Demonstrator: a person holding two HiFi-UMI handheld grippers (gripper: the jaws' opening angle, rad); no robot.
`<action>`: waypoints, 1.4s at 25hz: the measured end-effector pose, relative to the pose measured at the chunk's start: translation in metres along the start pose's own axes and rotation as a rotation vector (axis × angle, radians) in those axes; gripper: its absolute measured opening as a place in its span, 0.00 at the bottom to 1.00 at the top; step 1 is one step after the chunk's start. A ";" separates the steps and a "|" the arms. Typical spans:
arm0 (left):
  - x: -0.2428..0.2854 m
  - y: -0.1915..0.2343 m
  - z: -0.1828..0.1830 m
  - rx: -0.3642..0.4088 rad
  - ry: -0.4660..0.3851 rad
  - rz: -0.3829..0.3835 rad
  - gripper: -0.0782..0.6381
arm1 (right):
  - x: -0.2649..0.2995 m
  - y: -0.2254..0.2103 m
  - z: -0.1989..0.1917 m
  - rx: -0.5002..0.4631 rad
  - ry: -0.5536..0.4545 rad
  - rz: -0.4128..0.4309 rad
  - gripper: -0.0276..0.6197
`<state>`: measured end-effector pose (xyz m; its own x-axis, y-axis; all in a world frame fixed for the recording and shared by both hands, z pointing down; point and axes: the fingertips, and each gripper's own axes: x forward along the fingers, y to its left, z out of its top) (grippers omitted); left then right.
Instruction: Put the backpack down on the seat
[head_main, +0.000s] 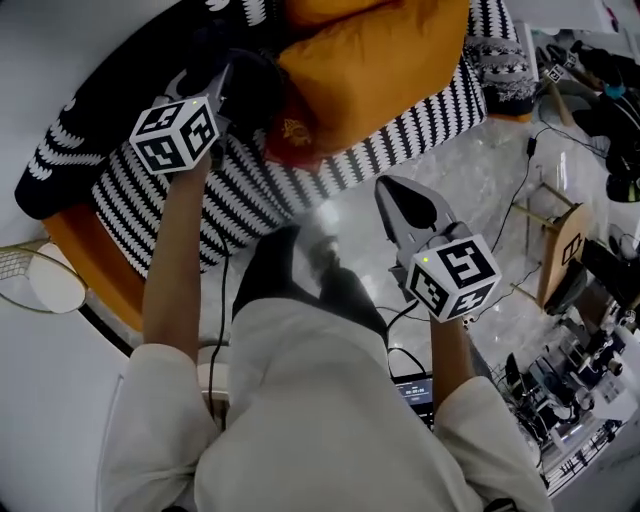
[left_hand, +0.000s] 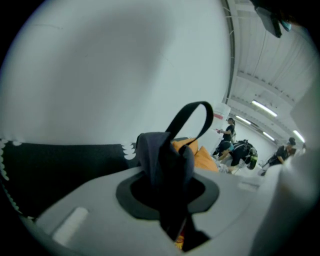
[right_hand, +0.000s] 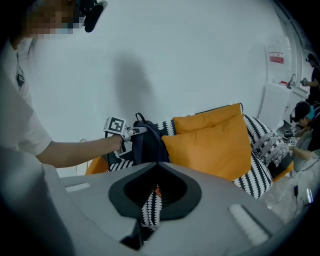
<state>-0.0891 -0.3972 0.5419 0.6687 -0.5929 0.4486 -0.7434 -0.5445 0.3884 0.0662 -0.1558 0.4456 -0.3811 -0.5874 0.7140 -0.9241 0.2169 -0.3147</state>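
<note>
The dark backpack (head_main: 255, 95) hangs over the black-and-white striped seat (head_main: 260, 190), right beside a large orange cushion (head_main: 380, 60). My left gripper (head_main: 238, 85) is shut on its top fabric. In the left gripper view the bunched cloth (left_hand: 162, 160) sits pinched between the jaws, and a strap loop (left_hand: 192, 117) stands up above it. The right gripper view shows the backpack (right_hand: 145, 142) upright at the cushion's (right_hand: 215, 140) left, with the left gripper (right_hand: 131, 132) on it. My right gripper (head_main: 392, 190) hovers off the seat's front edge over the floor, its jaws together and holding nothing (right_hand: 150, 210).
A patterned pillow (head_main: 500, 60) lies at the sofa's right end. A racket (head_main: 30, 265) rests on the floor at left. Cables, a wooden stand (head_main: 560, 250) and equipment (head_main: 580, 380) crowd the floor at right. Several people (left_hand: 240, 150) are far behind.
</note>
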 end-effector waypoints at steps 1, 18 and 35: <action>0.007 0.001 -0.004 -0.008 0.013 0.003 0.22 | -0.001 -0.004 -0.001 0.009 0.001 -0.007 0.05; 0.094 0.028 -0.023 0.019 0.099 0.017 0.24 | 0.007 -0.052 -0.009 0.121 0.043 -0.037 0.05; 0.163 0.025 -0.026 0.023 0.227 -0.015 0.32 | 0.004 -0.068 0.009 0.147 0.077 -0.094 0.05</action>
<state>0.0007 -0.4922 0.6454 0.6578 -0.4372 0.6133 -0.7309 -0.5671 0.3797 0.1281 -0.1794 0.4641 -0.2995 -0.5370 0.7886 -0.9436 0.0445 -0.3280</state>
